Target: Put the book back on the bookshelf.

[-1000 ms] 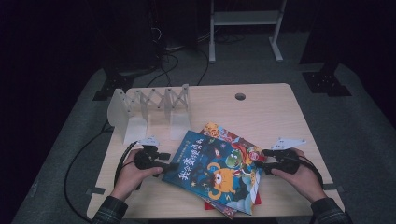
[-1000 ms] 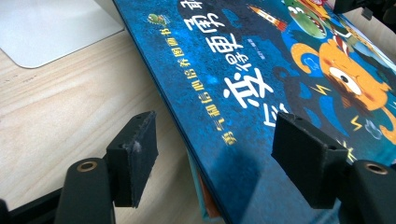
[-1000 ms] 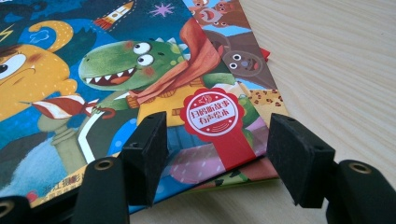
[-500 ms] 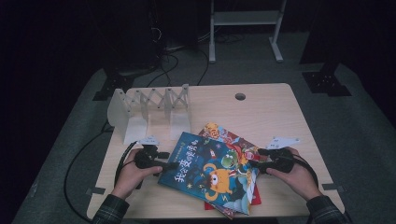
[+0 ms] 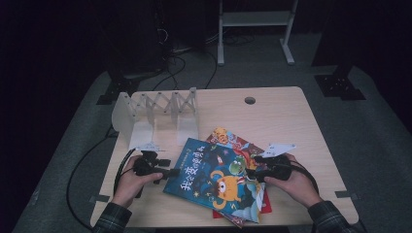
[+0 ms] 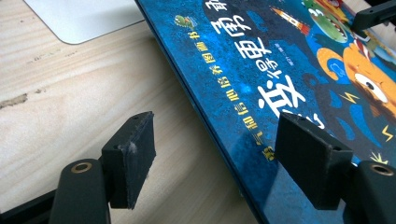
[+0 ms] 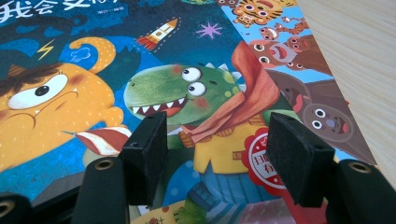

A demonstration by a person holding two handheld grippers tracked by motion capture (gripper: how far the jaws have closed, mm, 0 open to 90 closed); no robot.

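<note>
The wooden table [image 5: 291, 121] carries a white folding book rack [image 5: 155, 116] at its far left and a loose stack of picture books near the person. The blue book [image 5: 214, 179] lies on top, skewed over the tiger-cover book [image 7: 289, 42]. The left gripper [image 6: 215, 163] straddles its left edge, jaws released; the right gripper [image 7: 215, 149] hovers unclenched over its right side. A one-sided push would likely slide the stack further askew

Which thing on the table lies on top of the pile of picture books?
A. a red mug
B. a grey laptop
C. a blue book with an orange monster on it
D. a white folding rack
C: the blue book with the orange monster lies uppermost, covering part of the other book beneath it; the white rack stands apart, farther back on the table.
</note>
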